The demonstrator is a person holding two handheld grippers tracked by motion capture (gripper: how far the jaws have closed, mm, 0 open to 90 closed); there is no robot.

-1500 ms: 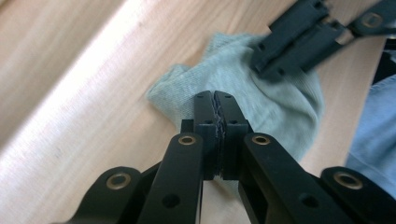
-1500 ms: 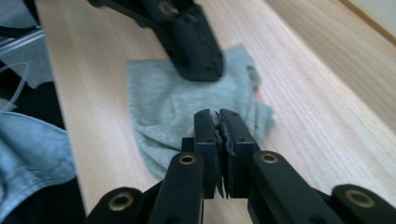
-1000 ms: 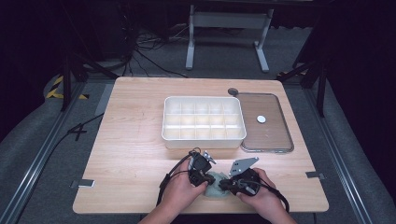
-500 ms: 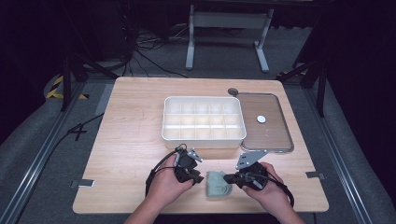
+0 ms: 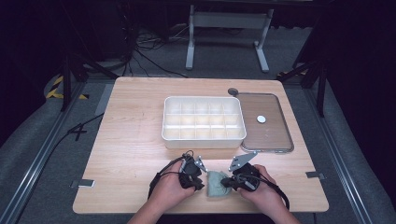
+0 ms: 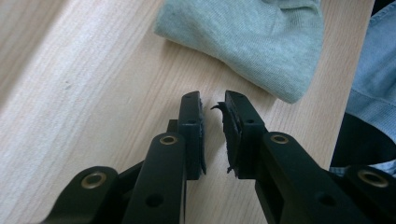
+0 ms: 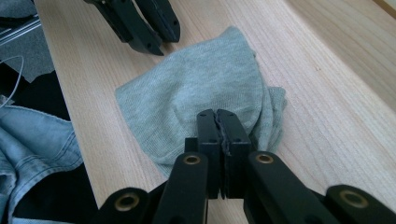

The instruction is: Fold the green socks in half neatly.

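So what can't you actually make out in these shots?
- Whether the right gripper pinches the grey-green cloth: in the right gripper view its shut jaws cover the spot.
- The cloth's far part: cut off by the top edge of the left gripper view.
- What the small white disc on the clear lid is: too small in the high view.

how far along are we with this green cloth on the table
Done so far: the grey-green cloth lies bunched into a small folded bundle at the table's near edge. In hand: the right gripper is clamped shut on the bundle's edge; the left gripper, jaws slightly apart and just closing further, sits beside it with nothing between them. Probably left: moving it to the empty white divided box, beside its lid.
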